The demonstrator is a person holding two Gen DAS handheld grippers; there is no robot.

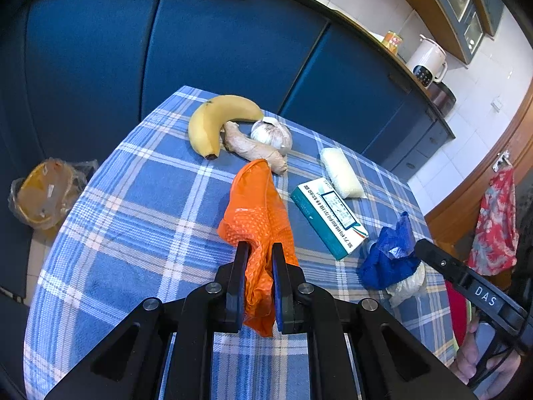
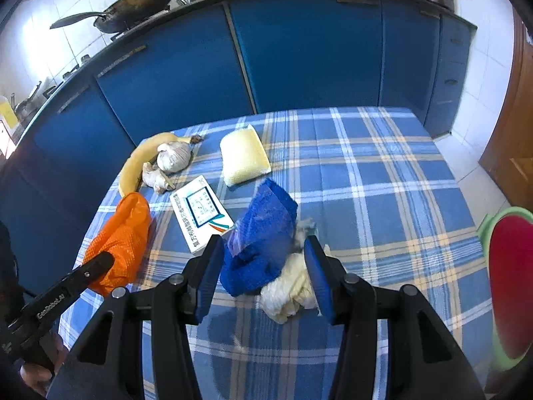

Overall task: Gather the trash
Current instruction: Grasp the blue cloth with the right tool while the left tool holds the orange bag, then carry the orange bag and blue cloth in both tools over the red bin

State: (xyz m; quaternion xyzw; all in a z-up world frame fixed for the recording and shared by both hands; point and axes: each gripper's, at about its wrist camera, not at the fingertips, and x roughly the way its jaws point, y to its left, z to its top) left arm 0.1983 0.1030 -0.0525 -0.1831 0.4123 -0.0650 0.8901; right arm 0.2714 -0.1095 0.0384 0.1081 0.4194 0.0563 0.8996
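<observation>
An orange plastic bag [image 1: 256, 206] lies stretched over the blue checked tablecloth [image 1: 133, 220], and my left gripper [image 1: 260, 250] is shut on its near end. It also shows in the right wrist view as the orange bag [image 2: 123, 240], with one of the left fingers [image 2: 96, 265] on it. My right gripper [image 2: 263, 246] is closed on a crumpled blue bag [image 2: 263, 233] bunched with a white wad [image 2: 289, 293]; its pads touch both sides. In the left wrist view the blue bag [image 1: 389, 256] sits beside one right finger [image 1: 446, 265].
A banana [image 1: 206, 123], ginger [image 1: 253, 150], garlic [image 1: 273, 133], a white packet [image 1: 341, 173] and a teal-and-white box [image 1: 328, 216] lie on the table. A green bin with a red liner [image 2: 509, 283] stands to the right. A yellowish bag [image 1: 43, 193] sits on the floor at left. Blue cabinets [image 2: 299, 56] stand behind.
</observation>
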